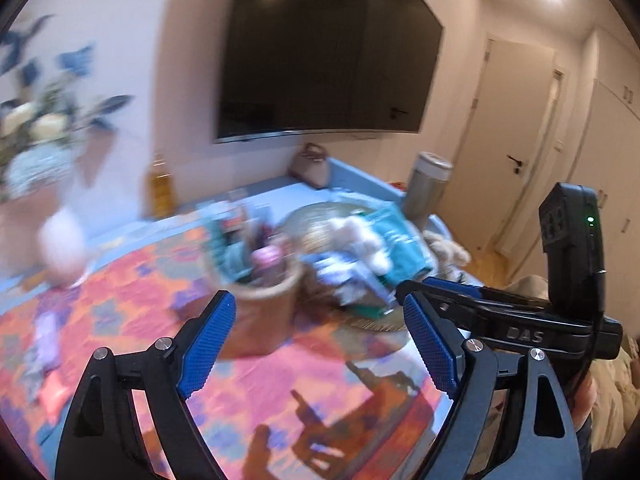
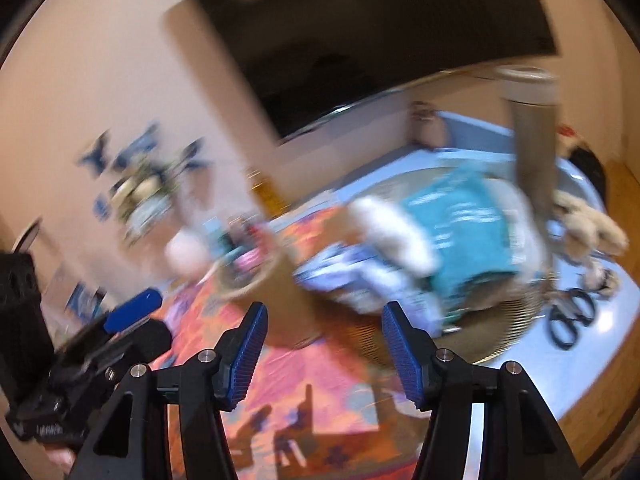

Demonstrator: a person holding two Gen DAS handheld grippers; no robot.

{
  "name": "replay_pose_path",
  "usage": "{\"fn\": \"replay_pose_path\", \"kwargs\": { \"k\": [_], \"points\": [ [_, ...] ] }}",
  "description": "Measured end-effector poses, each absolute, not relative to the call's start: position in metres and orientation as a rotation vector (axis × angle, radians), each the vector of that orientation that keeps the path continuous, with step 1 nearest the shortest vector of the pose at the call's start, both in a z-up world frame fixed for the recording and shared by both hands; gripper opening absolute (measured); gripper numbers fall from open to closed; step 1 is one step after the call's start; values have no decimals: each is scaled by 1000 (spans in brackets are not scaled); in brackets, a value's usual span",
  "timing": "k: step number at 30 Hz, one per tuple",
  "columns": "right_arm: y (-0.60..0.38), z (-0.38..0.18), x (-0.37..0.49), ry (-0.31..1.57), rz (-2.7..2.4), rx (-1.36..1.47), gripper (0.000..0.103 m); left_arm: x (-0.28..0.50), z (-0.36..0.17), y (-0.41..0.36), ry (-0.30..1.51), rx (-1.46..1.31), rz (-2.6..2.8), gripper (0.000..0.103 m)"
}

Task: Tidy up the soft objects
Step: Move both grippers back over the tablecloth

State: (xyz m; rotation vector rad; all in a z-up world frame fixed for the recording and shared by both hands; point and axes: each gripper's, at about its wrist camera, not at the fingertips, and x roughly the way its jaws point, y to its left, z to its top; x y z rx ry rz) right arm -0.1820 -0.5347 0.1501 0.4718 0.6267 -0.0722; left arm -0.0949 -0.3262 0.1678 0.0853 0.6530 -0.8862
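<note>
We saw both frames motion-blurred. Left gripper (image 1: 316, 344) was spread, nothing between its blue pads; right gripper (image 2: 324, 354) likewise. The teal, white and blue soft fabric pile (image 2: 420, 240) sat on a round woven tray (image 2: 516, 320) atop the pale blue table (image 1: 256, 196), beside an orange-pink patterned cloth (image 1: 132, 304). A dark wall-mounted TV screen (image 1: 324, 48) hung behind.

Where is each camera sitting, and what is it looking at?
Left wrist: rides the left hand-held gripper, looking down across the patterned cloth at the basket, soft pile and dark screen; its open blue fingers, the right hand-held gripper and some fingers at the right edge show.
Right wrist: rides the right hand-held gripper, tilted, facing the teal cloth on the round mat; the left hand-held gripper shows.
Both share the basket, teal cloth, metal canister and screen.
</note>
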Motion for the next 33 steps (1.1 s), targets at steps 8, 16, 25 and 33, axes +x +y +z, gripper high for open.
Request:
{"fn": "replay_pose_path", "kwargs": {
  "k": [8, 16, 25, 33],
  "points": [
    [-419, 152, -152, 675, 160, 253, 60, -84, 188, -161, 642, -97, -735, 85],
    [-332, 106, -98, 801, 302, 196, 60, -55, 166, -34, 666, -189, -451, 87],
    [-287, 40, -57, 903, 326, 138, 60, -16, 116, -2, 748, -179, -400, 87],
    [-276, 22, -53, 917, 356, 84, 60, 15, 31, -25, 899, -210, -472, 87]
  ]
}}
